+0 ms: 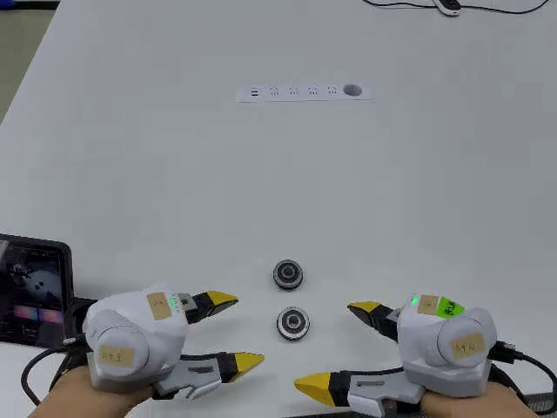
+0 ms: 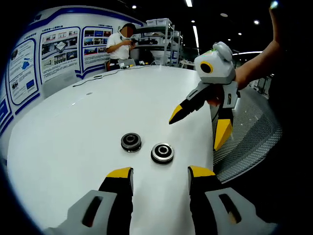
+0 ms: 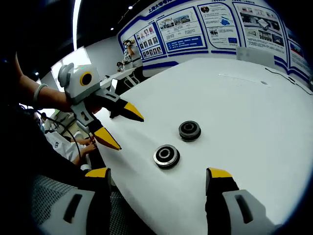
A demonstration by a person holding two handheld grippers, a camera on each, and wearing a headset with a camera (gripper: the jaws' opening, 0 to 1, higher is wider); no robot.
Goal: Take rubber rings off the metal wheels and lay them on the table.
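Two small metal wheels lie flat on the white table. The far wheel [image 1: 288, 274] has a dark rubber ring around it, and the near wheel [image 1: 293, 323] looks more silver. In the left gripper view the dark wheel [image 2: 131, 142] is left of the silver one [image 2: 162, 152]. In the right gripper view the dark wheel [image 3: 189, 130] lies beyond the silver one [image 3: 167, 156]. My left gripper [image 1: 228, 331] is open at the left of the wheels, and my right gripper [image 1: 341, 347] is open at their right. Both are empty and apart from the wheels.
A white power strip [image 1: 305, 92] lies across the table further back. A dark screen device [image 1: 33, 289] with cables sits at the left edge. A cable and a small object [image 1: 448, 7] lie at the far right. People stand in the background beyond the table.
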